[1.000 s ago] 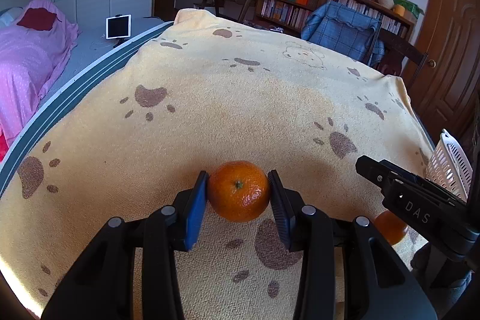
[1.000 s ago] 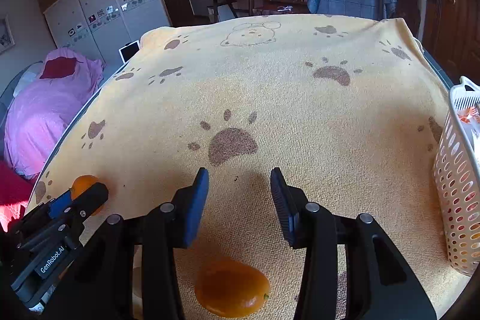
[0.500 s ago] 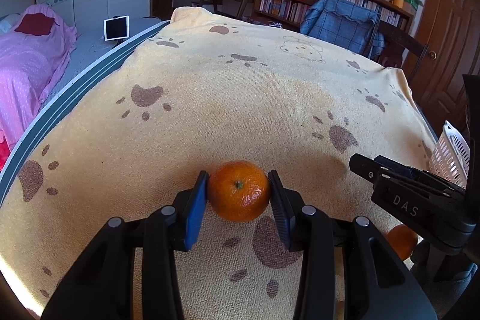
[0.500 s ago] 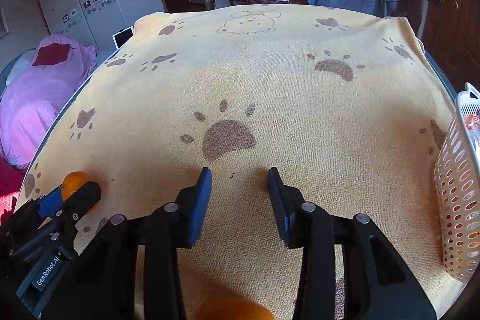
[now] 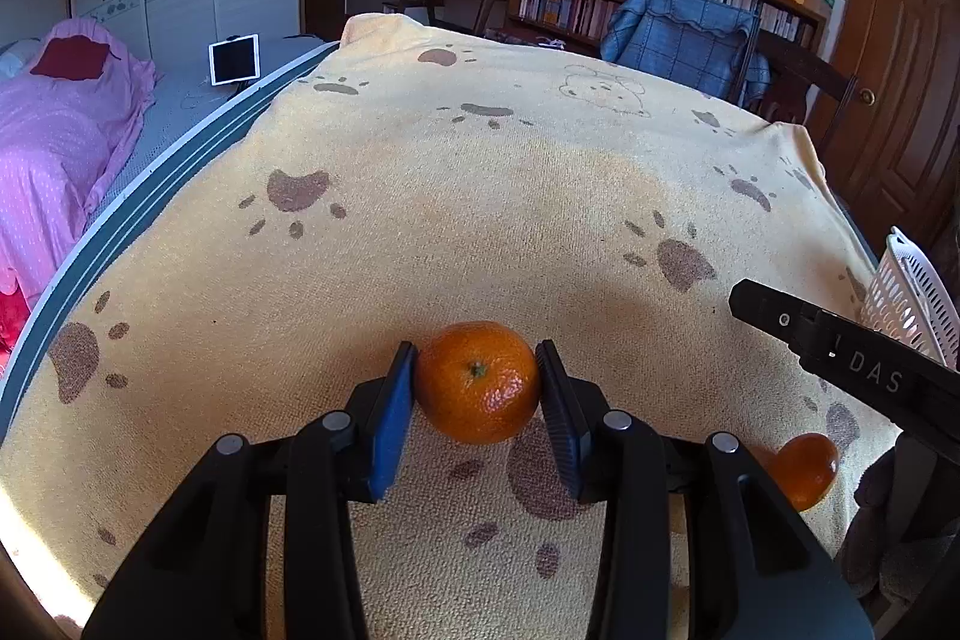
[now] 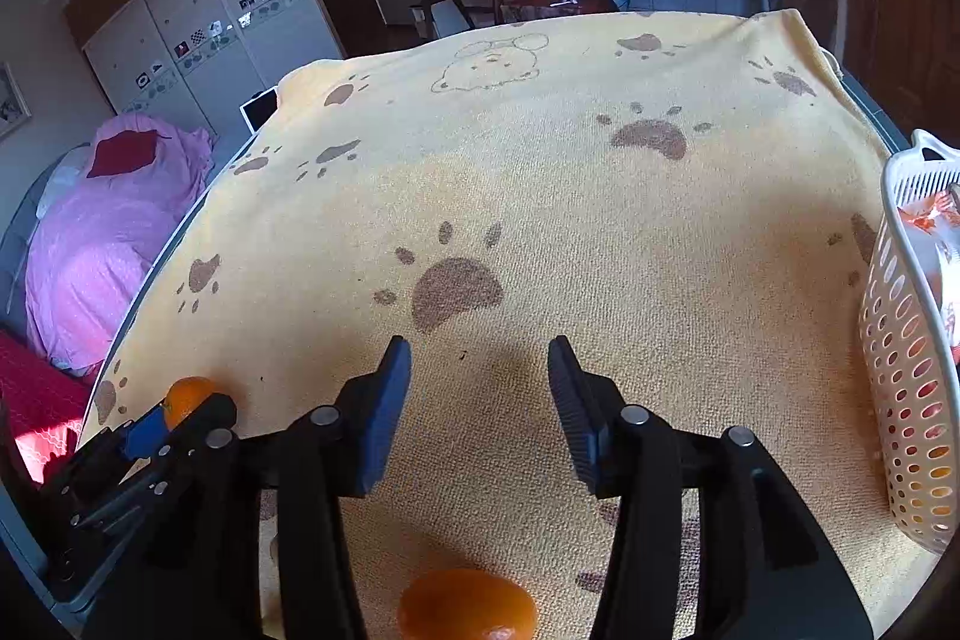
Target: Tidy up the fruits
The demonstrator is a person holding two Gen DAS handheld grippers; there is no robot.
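My left gripper [image 5: 477, 376] is shut on a round orange tangerine [image 5: 478, 382], held just above the yellow paw-print towel [image 5: 480, 196]. That gripper and its tangerine [image 6: 187, 397] also show at the lower left of the right wrist view. My right gripper [image 6: 480, 370] is open and empty above the towel. A second tangerine [image 6: 468, 604] lies on the towel below and behind its fingers; it also shows in the left wrist view [image 5: 804, 469], under the right gripper's body [image 5: 852, 370]. A white perforated basket [image 6: 912, 400] stands at the right edge.
The basket also shows at the right edge of the left wrist view [image 5: 912, 292]; something orange and white lies inside it. A pink-covered bed [image 5: 54, 148] is beyond the table's left edge. A chair with a blue cloth [image 5: 684, 34] and bookshelves stand at the far end.
The left gripper kept its hold on the tangerine while the view shifted slightly. The right gripper drew back and lifted a little; the loose tangerine is again more visible under its fingers.
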